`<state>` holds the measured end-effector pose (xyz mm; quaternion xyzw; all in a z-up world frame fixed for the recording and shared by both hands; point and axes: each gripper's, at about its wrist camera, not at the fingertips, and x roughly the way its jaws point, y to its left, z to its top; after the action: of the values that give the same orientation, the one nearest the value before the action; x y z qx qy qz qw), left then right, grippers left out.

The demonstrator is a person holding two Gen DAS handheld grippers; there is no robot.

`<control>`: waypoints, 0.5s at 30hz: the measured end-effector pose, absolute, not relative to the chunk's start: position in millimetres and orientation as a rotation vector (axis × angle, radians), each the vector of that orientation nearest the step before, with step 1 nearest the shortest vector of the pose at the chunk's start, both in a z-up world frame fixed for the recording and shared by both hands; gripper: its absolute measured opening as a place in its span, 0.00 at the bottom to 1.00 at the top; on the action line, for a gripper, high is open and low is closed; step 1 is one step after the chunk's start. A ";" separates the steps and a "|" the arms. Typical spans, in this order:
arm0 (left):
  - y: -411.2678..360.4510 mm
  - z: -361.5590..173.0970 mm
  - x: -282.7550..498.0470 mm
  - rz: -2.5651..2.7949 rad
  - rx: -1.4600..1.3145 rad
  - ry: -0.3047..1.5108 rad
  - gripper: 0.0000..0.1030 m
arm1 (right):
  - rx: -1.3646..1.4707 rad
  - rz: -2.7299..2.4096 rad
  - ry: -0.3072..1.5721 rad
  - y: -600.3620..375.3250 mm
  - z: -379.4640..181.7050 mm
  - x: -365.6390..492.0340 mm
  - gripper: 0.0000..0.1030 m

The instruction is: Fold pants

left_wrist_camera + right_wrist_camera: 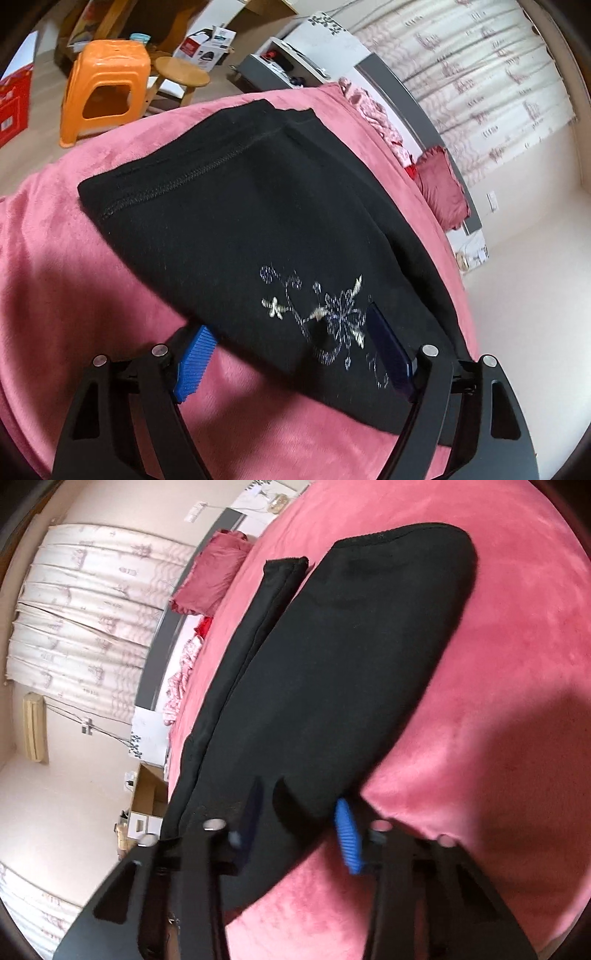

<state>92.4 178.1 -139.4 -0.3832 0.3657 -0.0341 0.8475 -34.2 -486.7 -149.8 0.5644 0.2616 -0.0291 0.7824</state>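
Note:
Black pants [240,206] with a silver flower embroidery [325,317] lie folded on a pink bed cover [92,280]. My left gripper [291,350] is open, its blue pads [194,363] straddling the near edge of the pants, one pad under the cloth and one on top. In the right wrist view the same pants [332,672] stretch away from me. My right gripper [299,830] is open, its blue pads [349,836] on either side of the near end of the pants, which hangs over the left pad.
An orange plastic stool [105,85] and a round wooden stool [181,74] stand on the floor beyond the bed. A red pillow [443,188] and patterned bedding [380,118] lie along the bed's far side. Curtains [85,620] hang behind, with a cardboard box [147,790] on the floor.

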 end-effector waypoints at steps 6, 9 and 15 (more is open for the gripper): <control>183.7 -143.3 106.1 0.009 -0.778 0.767 0.48 | 1.285 -0.011 0.506 -497.2 -160.1 -24.5 0.21; 182.1 -146.3 112.2 0.040 -0.721 0.779 0.38 | 1.247 -0.032 0.529 -496.8 -158.2 -16.6 0.15; 188.9 -138.9 116.9 0.046 -0.657 0.855 0.09 | 1.152 -0.103 0.583 -490.8 -147.7 -13.8 0.11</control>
<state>116.9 188.9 -138.9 -0.3127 0.4071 0.0217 0.8580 -13.8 -490.8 -147.7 0.5365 0.2716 -0.0479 0.7975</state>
